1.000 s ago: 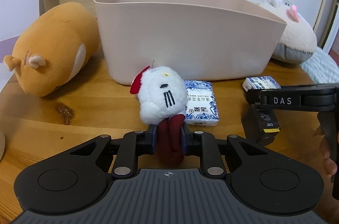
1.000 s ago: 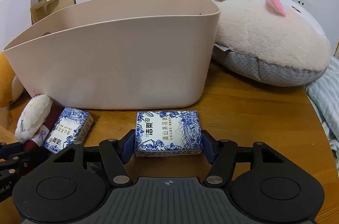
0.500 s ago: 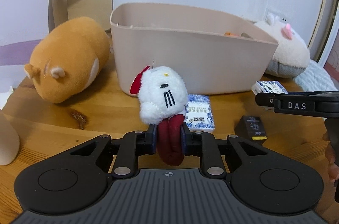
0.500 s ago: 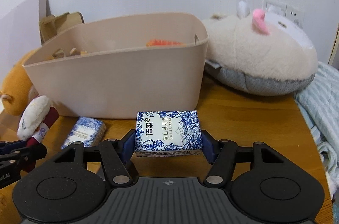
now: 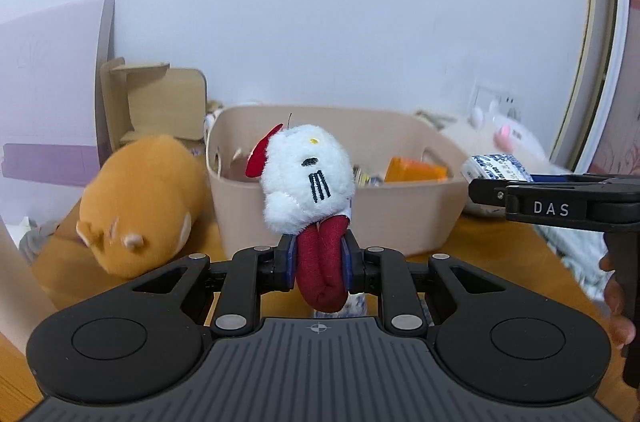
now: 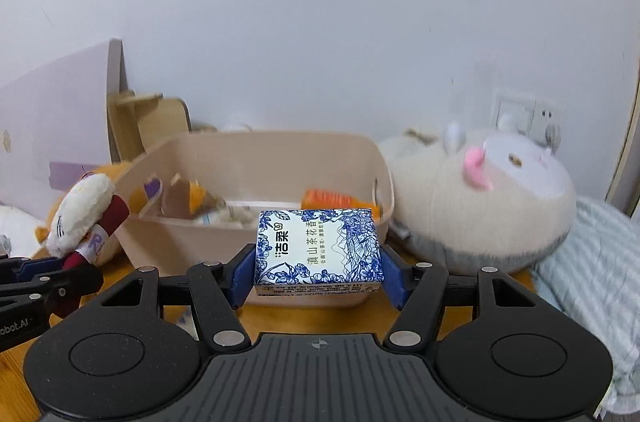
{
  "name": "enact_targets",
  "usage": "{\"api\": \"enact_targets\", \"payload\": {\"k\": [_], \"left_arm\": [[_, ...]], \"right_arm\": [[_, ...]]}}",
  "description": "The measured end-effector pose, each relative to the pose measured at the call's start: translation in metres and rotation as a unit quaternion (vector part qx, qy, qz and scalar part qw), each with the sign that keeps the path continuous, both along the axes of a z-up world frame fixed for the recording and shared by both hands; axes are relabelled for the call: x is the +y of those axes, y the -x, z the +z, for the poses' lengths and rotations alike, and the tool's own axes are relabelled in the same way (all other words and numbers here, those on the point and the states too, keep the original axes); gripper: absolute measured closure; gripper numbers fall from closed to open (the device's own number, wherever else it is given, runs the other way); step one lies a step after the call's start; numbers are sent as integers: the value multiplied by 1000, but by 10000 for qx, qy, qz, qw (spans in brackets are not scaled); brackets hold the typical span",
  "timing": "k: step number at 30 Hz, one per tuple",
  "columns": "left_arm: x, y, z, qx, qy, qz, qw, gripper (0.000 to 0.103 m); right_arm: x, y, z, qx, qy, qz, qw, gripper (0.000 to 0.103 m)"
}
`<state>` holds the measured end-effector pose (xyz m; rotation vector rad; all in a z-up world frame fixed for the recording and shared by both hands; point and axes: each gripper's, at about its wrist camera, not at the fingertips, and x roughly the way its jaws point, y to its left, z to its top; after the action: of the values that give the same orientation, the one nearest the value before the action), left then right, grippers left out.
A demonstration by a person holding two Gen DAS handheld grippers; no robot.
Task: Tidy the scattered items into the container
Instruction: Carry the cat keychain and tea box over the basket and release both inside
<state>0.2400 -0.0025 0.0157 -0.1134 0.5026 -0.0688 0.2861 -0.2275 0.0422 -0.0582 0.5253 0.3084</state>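
Beige plastic, the oval container (image 5: pixel 336 218) now shows its inside in both wrist views, where a second ago only its outer wall faced the cameras: both grippers have risen from the wooden tabletop (image 5: pixel 500 254) with their loads. The left gripper (image 5: pixel 319 260) is clamped on the dark red cloth body of a small white plush cat with a red bow (image 5: pixel 306 178), which stands up at twelve o'clock from the jaws, in front of the container's near wall. The right gripper (image 6: pixel 319 264) is closed on the short ends of a blue-and-white floral tissue packet (image 6: pixel 318 248), held level before the container's near rim. Inside lie an orange box (image 6: pixel 326 199) and some blurred clutter. An orange plush animal (image 5: pixel 136 198) sits at nine o'clock of the container and a cream plush animal with a pink ear (image 6: pixel 480 206) at three. Judging by the height gained, both loads look close to clearing the rim, so carrying forward and releasing remain
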Motion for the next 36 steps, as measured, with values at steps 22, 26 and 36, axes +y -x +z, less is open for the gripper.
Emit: {"api": "enact_targets", "payload": {"k": [22,26,36], "left_arm": [[-9,-92,63,80,-332,-173,9993,81],[-11,-115,60,363,-385,-147,9985,81],[-21,-162,33,1097,-566,-228,9921,81]], "right_arm": [[26,-57,46,-209,28,61,9998,43],[32,-78,43,-27,112,47,9999,43],[45,-126,16,518,435,4,9977,43]]}}
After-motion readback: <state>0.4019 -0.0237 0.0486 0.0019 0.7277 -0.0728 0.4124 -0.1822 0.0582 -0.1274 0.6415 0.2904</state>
